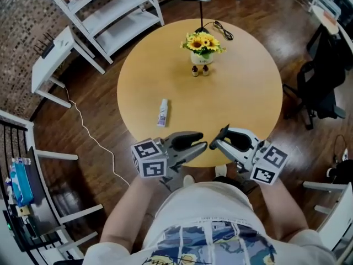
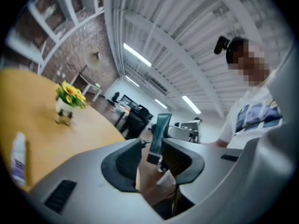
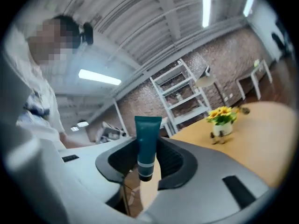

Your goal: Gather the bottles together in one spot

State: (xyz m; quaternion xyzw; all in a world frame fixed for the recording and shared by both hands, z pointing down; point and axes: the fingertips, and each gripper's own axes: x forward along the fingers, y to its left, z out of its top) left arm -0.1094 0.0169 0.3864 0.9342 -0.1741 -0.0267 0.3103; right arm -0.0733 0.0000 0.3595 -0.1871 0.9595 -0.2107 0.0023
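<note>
Right gripper (image 3: 148, 164), lower middle, pinches a teal tube (image 3: 147, 139) near its cap; left gripper (image 2: 152, 160) stands apart, empty. Such a low pinch could let the tube slip, missing the table (image 1: 242, 93).

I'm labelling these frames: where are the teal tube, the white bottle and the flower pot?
teal tube (image 3: 147, 141), right gripper view, body above the pale band.
white bottle (image 1: 162, 112), head view, middle of body.
flower pot (image 1: 202, 59), head view, white pot front.

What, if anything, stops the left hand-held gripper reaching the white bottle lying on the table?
Likely yes, it can reach: the left hand-held gripper stands open and grips nothing, and only bare table lies between it and the white bottle.
</note>
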